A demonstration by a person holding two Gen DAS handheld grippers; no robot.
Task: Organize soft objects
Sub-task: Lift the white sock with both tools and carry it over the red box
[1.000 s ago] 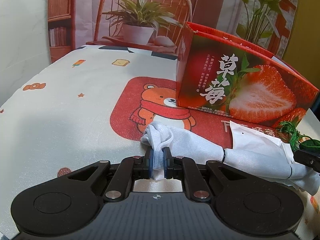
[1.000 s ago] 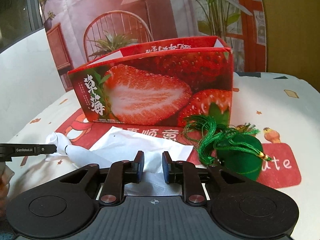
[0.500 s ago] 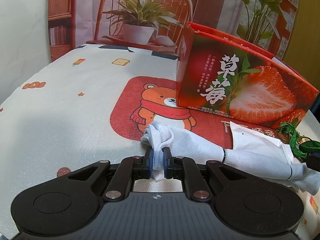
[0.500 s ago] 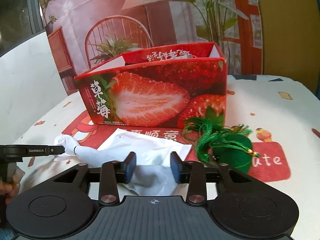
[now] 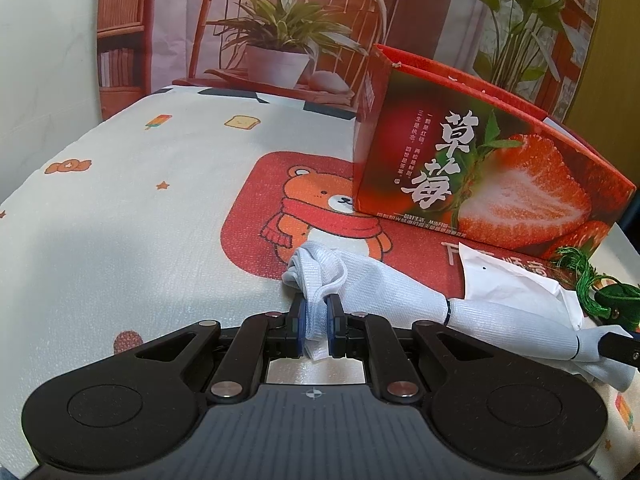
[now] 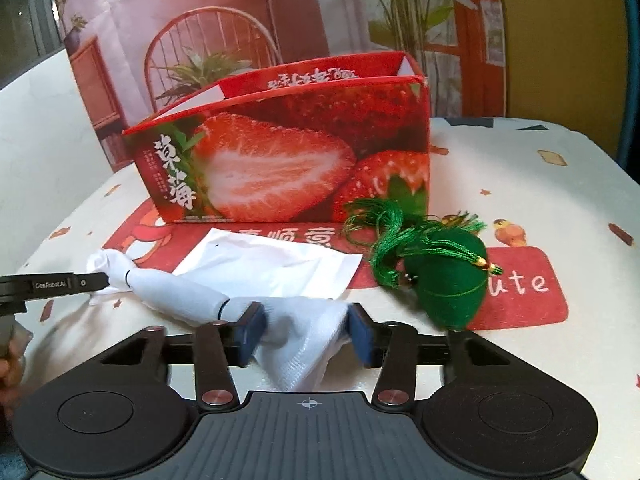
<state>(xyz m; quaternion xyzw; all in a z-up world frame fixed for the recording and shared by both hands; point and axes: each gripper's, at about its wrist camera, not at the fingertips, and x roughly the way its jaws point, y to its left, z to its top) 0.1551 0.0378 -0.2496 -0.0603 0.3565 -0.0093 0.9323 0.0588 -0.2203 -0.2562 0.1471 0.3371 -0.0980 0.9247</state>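
Note:
A long white cloth, tied with thin black bands, lies across the table in front of the strawberry box. My left gripper is shut on its bunched left end. The cloth's other end lies between the jaws of my right gripper, which are opening, and the pads stand apart from the fabric. A green tasselled pouch rests just right of that gripper. In the right wrist view the left gripper's fingers hold the far end of the cloth.
A white sheet of paper lies flat behind the cloth, against the open-topped red strawberry box. The cartoon tablecloth stretches bare to the left. A wall poster hangs behind the table. A hand shows at the left edge.
The right gripper's jaws have spread from nearly shut to well apart around the cloth's end. The left gripper and its grip are unchanged.

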